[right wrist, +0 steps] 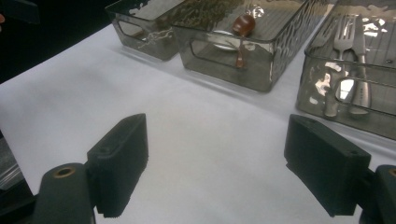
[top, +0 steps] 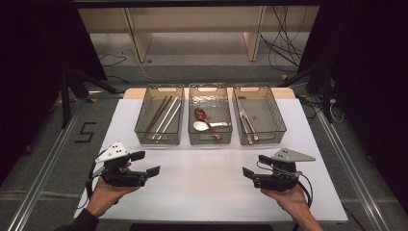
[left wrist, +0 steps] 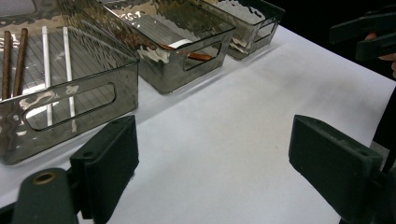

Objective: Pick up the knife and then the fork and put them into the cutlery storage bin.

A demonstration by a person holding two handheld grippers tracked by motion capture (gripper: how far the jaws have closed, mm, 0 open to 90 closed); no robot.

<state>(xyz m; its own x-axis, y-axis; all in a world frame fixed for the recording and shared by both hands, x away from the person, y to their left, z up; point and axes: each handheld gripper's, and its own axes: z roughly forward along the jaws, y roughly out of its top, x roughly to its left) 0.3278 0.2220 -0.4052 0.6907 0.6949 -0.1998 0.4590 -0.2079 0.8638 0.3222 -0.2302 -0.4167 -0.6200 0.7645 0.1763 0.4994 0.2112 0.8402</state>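
Black and blocky, the jaws of the left gripper are seen spread wide with nothing between them, only bare white tabletop showing in the gap in the left gripper view. The right gripper is likewise held wide apart and empty; bare tabletop is seen between its pads in the right gripper view. Each gripper is held in a hand at the near edge of the table, the left hand and the right hand being well apart, with the jaws turned inward toward each other.

Places are given from the middle bin of three smoked clear plastic bins set in a row across the far half of the table. Both grippers are found nearer the person than this bin, one off to each side of it. In the middle bin a brown wooden spoon and a white spoon are laid, touching or crossing. In the bin to its left, brown chopsticks and pale chopsticks are laid lengthwise. In the bin to its right, a metal fork and other metal cutlery are laid.
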